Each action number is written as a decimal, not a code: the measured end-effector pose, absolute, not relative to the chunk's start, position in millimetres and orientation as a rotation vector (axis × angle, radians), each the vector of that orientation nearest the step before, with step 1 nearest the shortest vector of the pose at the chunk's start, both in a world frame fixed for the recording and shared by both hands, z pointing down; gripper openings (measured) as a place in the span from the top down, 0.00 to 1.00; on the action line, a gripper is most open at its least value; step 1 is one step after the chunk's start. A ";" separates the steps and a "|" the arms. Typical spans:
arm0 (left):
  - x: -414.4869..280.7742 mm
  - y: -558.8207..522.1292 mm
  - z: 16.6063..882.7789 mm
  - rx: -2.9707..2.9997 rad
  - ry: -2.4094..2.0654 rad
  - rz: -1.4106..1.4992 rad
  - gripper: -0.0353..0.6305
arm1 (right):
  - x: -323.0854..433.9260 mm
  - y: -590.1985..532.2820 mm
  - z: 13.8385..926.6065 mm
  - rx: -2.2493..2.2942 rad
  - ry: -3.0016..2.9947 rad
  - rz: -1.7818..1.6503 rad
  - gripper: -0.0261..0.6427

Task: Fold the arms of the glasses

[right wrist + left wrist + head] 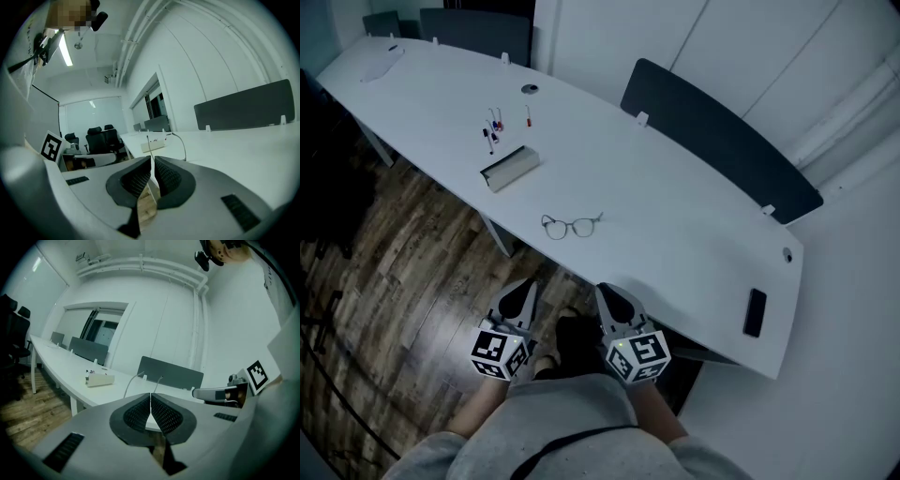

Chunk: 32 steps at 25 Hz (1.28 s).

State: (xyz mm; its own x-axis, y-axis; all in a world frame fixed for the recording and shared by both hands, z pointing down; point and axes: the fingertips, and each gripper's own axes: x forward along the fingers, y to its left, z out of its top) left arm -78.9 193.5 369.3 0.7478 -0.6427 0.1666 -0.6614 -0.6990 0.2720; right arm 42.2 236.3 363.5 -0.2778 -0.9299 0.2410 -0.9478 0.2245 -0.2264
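Approach step: my left hand-held gripper (524,285) and right hand-held gripper (606,290), jaws together, empty. Next I must reach thin wire-framed glasses (572,226), arms unfolded, on white tabletop (675,202).

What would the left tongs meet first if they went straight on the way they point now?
Probably the glasses, whose open arms stand right beyond the shut left tongs; aimed slightly down, they might touch the table first.

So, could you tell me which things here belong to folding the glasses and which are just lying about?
For the job: glasses, arms not yet folded; left gripper and right gripper, both shut and empty.

Lying about: pale box; pens; black phone; dark divider panel.
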 end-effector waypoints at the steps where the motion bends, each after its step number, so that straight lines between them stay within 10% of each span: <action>1: -77.8 182.6 370.7 2.628 -1.023 0.091 0.92 | 50.1 224.1 366.4 1.856 -2.407 0.518 0.93; 32: -18.5 14.8 425.9 2.574 -1.147 0.271 0.76 | 129.3 37.6 432.1 1.626 -2.338 0.560 0.90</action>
